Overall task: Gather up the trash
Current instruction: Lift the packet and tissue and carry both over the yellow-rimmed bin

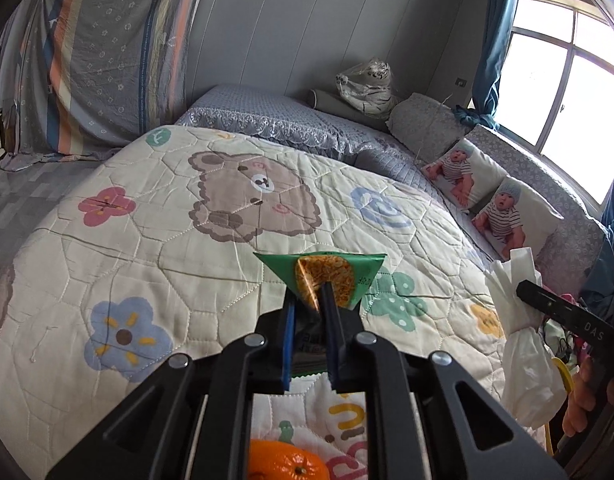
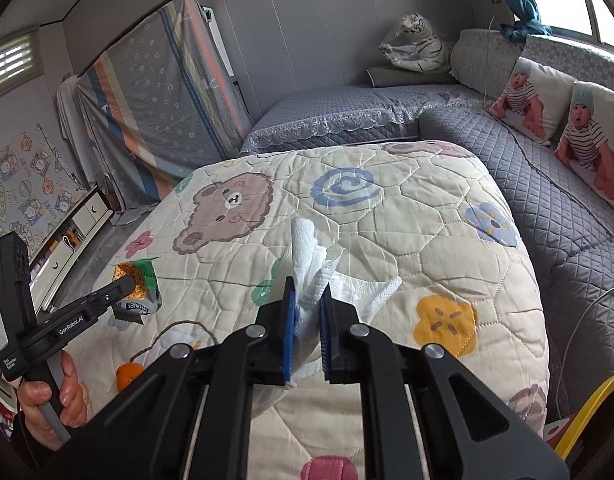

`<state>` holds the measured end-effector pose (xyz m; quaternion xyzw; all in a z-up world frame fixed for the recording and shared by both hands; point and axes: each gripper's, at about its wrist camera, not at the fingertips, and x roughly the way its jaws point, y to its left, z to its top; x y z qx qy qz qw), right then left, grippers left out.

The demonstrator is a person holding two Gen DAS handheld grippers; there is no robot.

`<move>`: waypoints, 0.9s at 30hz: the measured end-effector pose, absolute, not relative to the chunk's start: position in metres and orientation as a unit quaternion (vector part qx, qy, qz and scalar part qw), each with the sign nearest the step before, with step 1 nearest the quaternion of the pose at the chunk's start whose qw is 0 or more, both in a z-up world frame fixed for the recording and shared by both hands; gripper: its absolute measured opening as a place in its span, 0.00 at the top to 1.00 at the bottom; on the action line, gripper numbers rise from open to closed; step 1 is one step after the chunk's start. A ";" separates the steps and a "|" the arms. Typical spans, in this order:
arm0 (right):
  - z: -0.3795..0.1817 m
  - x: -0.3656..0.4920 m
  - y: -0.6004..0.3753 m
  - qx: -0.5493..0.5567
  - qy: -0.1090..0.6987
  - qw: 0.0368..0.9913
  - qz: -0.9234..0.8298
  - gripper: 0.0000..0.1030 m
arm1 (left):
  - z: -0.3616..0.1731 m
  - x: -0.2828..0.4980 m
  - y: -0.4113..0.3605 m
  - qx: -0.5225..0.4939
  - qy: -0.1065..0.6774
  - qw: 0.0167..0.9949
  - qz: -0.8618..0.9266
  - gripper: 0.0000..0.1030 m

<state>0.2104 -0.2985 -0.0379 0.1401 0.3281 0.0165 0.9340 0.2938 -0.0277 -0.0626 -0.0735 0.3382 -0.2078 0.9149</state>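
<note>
My left gripper (image 1: 309,294) is shut on a green snack packet (image 1: 327,276) with an orange picture and holds it above the cartoon quilt (image 1: 155,240). The packet also shows in the right wrist view (image 2: 137,290), with the left gripper (image 2: 125,282) clamped on it. My right gripper (image 2: 307,292) is shut on a crumpled white paper towel (image 2: 311,256) and holds it above the quilt (image 2: 427,216). The towel also hangs at the right of the left wrist view (image 1: 523,340), with one right finger (image 1: 563,308) showing.
An orange (image 1: 285,462) lies on the quilt below the left gripper; it also shows in the right wrist view (image 2: 127,374). A grey sofa (image 2: 555,216) with baby-print cushions (image 2: 587,140) runs along the right. A yellow rim (image 2: 587,412) shows at the lower right. A covered cabinet (image 2: 163,96) stands at the back left.
</note>
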 end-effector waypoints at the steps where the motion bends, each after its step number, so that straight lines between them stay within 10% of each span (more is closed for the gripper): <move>1: -0.035 0.205 -0.297 0.141 0.326 0.935 0.020 0.91 | -0.058 0.288 -0.023 -0.072 0.332 0.918 -0.206 0.89; 27: 0.003 0.070 -0.326 0.137 0.266 0.954 0.009 0.91 | -0.012 0.184 -0.058 -0.041 0.283 0.927 -0.241 0.89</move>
